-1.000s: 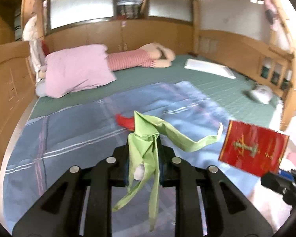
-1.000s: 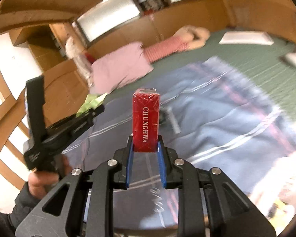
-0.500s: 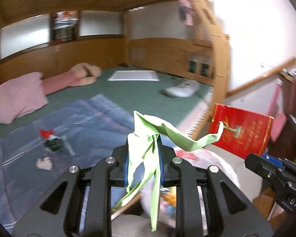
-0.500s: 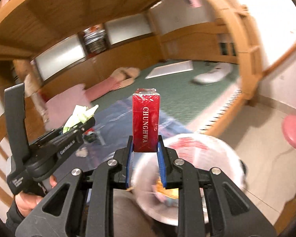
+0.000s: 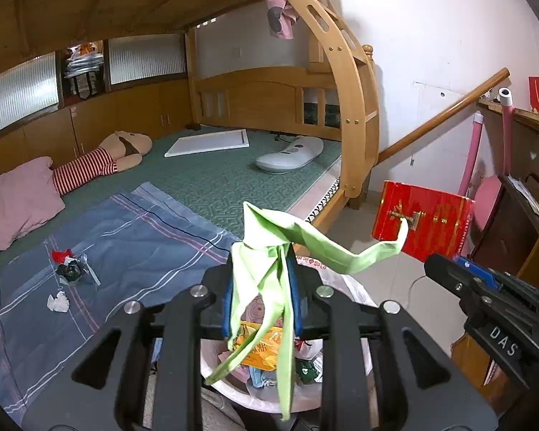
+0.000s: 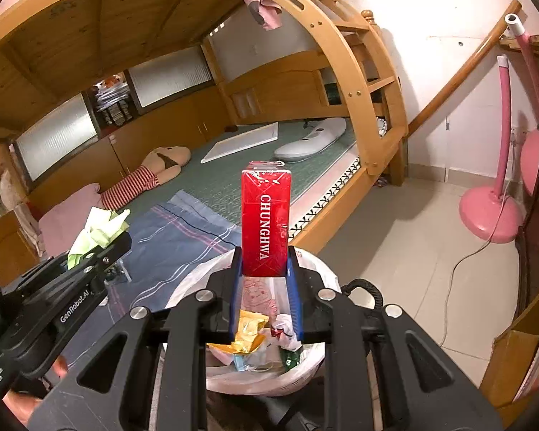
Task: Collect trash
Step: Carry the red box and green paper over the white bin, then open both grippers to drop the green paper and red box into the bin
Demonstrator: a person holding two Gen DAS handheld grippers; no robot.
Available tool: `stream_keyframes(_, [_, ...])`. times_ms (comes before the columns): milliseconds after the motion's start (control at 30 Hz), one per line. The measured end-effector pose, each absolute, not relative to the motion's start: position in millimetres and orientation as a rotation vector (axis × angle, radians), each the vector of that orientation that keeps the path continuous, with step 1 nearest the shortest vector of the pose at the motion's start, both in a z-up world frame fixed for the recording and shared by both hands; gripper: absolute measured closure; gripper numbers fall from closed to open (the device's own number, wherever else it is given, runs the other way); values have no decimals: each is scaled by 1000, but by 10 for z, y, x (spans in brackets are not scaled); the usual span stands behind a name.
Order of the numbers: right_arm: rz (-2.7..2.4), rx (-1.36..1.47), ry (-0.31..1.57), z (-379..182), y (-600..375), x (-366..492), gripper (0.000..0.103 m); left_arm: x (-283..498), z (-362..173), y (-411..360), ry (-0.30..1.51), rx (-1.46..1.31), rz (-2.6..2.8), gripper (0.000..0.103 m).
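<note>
My left gripper (image 5: 260,280) is shut on a crumpled light-green wrapper (image 5: 269,251), whose strips hang down over the white-lined trash bin (image 5: 355,294) right below. My right gripper (image 6: 265,269) is shut on a red cigarette box (image 6: 266,215) held upright above the same trash bin (image 6: 316,262), which holds several wrappers. The left gripper (image 6: 118,240) and its green wrapper (image 6: 100,226) show at the left of the right wrist view. On the blue blanket (image 5: 133,244) lie a dark wrapper (image 5: 68,269), a red scrap (image 5: 61,254) and a white crumpled paper (image 5: 57,301).
The bunk bed's curved wooden ladder (image 5: 352,107) rises just beyond the bin. A pink fan stand (image 6: 488,215) with a cable stands on the tiled floor (image 6: 395,251) to the right. A pink pillow (image 5: 18,201), a plush toy (image 5: 100,161) and a white board (image 5: 208,142) lie on the mattress.
Both grippers have swung right, from over the blue blanket to above the trash bin at the bed's edge. Each keeps its hold: green wrapper left, red box right.
</note>
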State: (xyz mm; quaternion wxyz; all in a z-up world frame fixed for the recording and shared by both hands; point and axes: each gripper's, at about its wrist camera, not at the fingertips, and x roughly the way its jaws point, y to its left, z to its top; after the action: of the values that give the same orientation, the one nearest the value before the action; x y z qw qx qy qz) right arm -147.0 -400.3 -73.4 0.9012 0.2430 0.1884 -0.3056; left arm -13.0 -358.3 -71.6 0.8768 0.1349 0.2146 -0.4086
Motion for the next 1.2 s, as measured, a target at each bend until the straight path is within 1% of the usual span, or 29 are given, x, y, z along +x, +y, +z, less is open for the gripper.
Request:
stream_keyframes(267, [-612,498,408,-745,-3958,-1442,80,-94,-704,-3539,450,273,-842,78])
stream_keyframes(500, [-602,483,406,-706,-3938,-1453,80,23,-741,-3591,465,272,-822,74])
stream_keyframes(600, [-603,481,405,-703,-3931,-1471,80,93,-781,-3639,481,276,-811,67])
stream_keyframes(667, [-605,481,405,-701,-3930,-1472,80,125,-793,-3666,491,279,-800,55])
stream_keyframes(700, [-604,482,405,-703,-3936,-1475,80,129,-795,-3675,488,281,-792,51])
stream_keyframes(767, [-604,483,405,-708,-3940,-1477,80,128,-786,-3661,482,280,-785,30])
stream_keyframes(800, [-603,484,407,-710,-3942,-1473,80,123,-771,-3648,475,274,-787,27])
stream_keyframes(933, [-596,490,411,-726,-3938,-1461,79,119,-735,-3632,460,275,-782,22])
stream_keyframes(1033, [-591,491,419,-744,-3941,-1441,79,139,-723,-3629,465,270,-779,16])
stream_keyframes(1200, [-579,502,445,-798,-3981,-1371,79,167,-652,-3542,453,243,-765,16])
